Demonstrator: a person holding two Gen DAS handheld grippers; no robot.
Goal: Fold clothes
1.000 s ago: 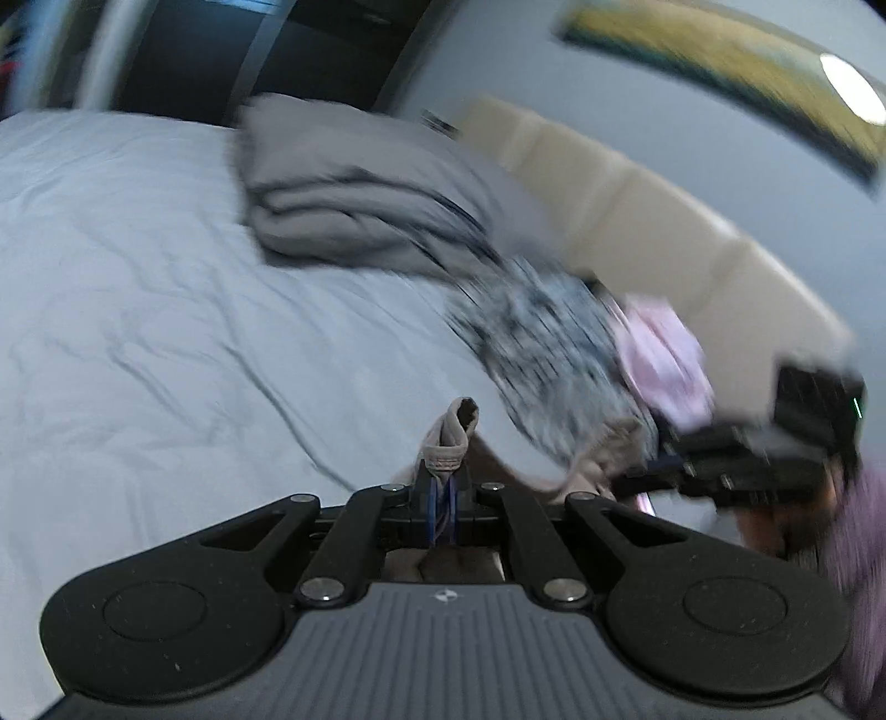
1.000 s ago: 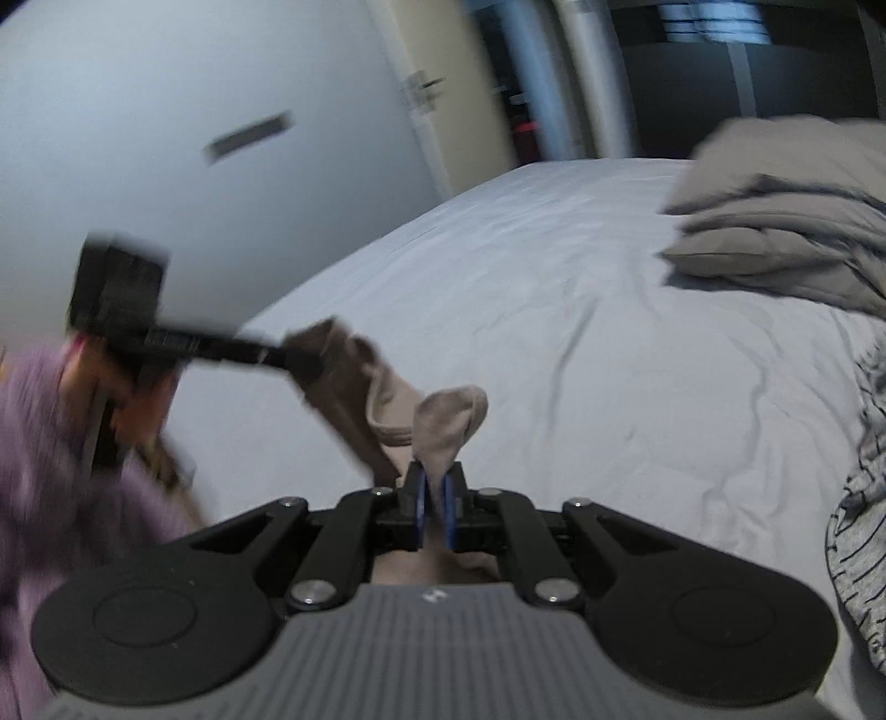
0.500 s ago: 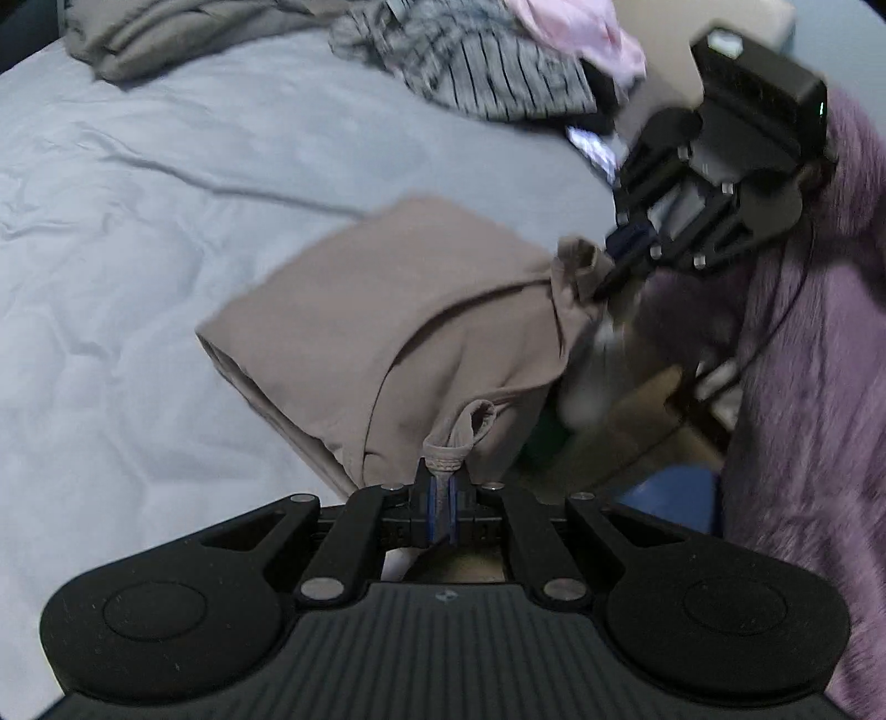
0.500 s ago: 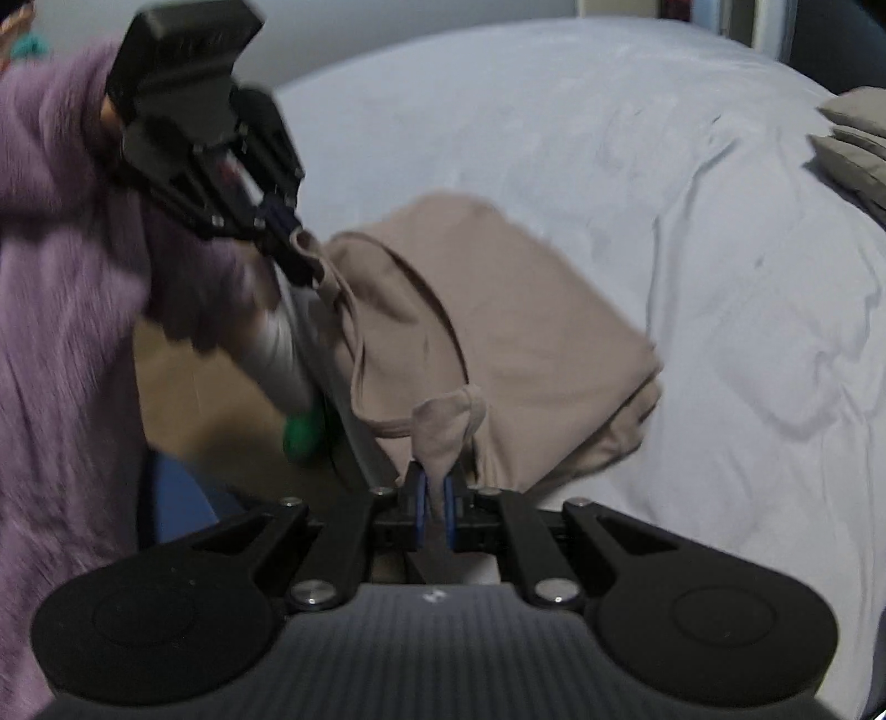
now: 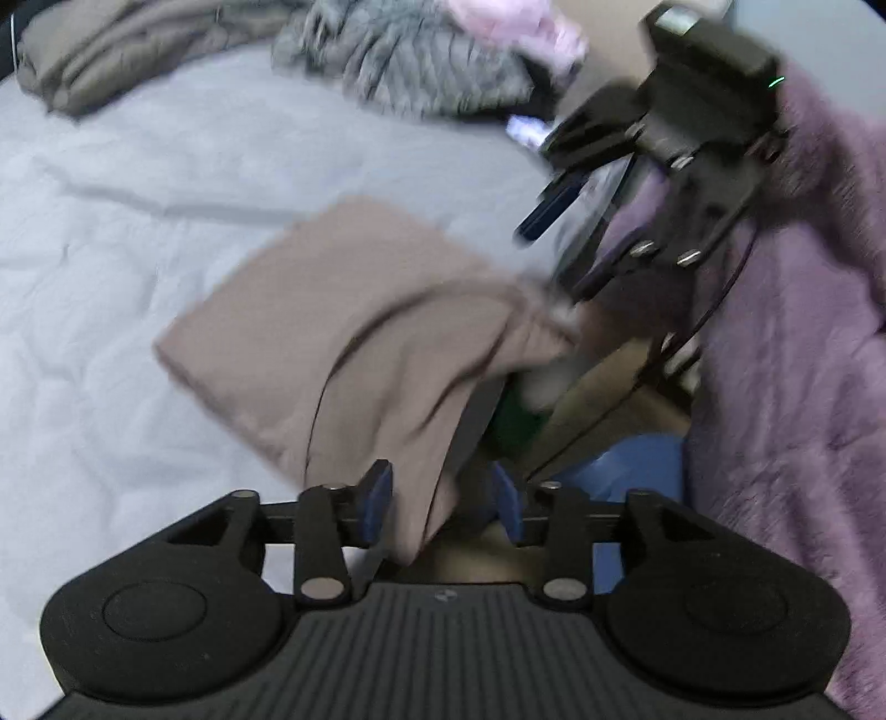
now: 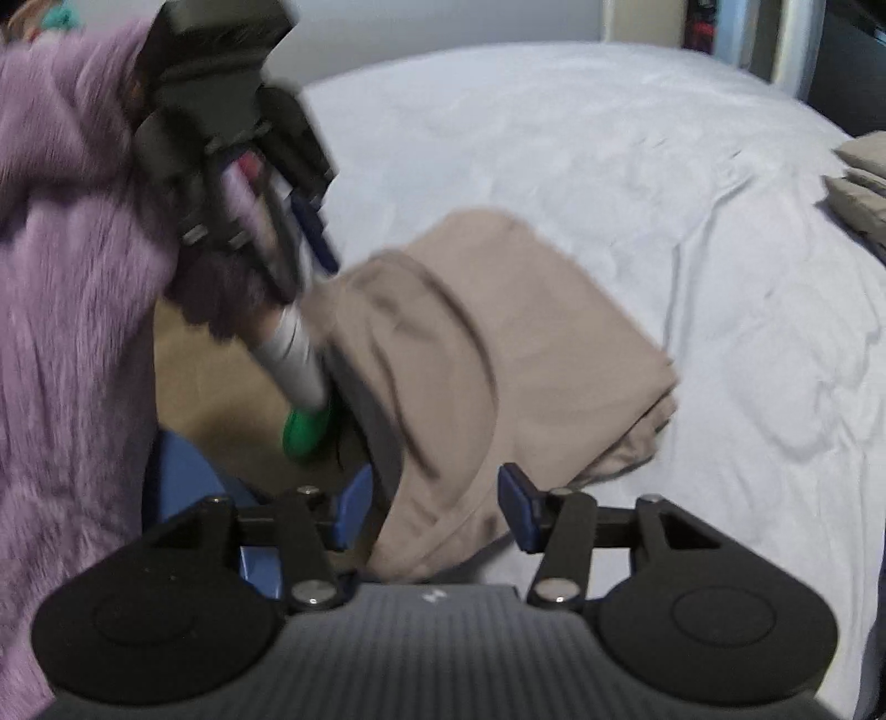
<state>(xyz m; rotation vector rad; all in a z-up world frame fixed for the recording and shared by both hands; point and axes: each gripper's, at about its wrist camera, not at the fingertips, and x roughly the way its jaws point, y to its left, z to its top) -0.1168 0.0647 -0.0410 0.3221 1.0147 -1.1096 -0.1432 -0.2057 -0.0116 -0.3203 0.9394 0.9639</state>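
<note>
A tan garment point(image 5: 354, 310) lies folded on the white bed sheet point(image 5: 111, 232), its near edge hanging over the bed's side. My left gripper point(image 5: 440, 501) is open, its blue pads either side of the hanging cloth. My right gripper point(image 6: 434, 512) is open too, with the garment's point(image 6: 498, 332) edge between its pads. Each gripper shows in the other's view, the right one point(image 5: 559, 210) above the garment's right corner and the left one point(image 6: 310, 238) by its left corner, both blurred.
A pile of unfolded clothes, striped grey point(image 5: 410, 61) and pink point(image 5: 509, 22), lies at the bed's head beside folded grey bedding point(image 5: 127, 50). The person's purple sleeve point(image 5: 803, 343) fills the right. Wooden floor point(image 6: 221, 387) and a blue object point(image 5: 626, 465) lie below the bed edge.
Both grippers have opened and let go of the tan garment, which they had lowered from the air onto the bed. The garment now rests folded on the sheet.
</note>
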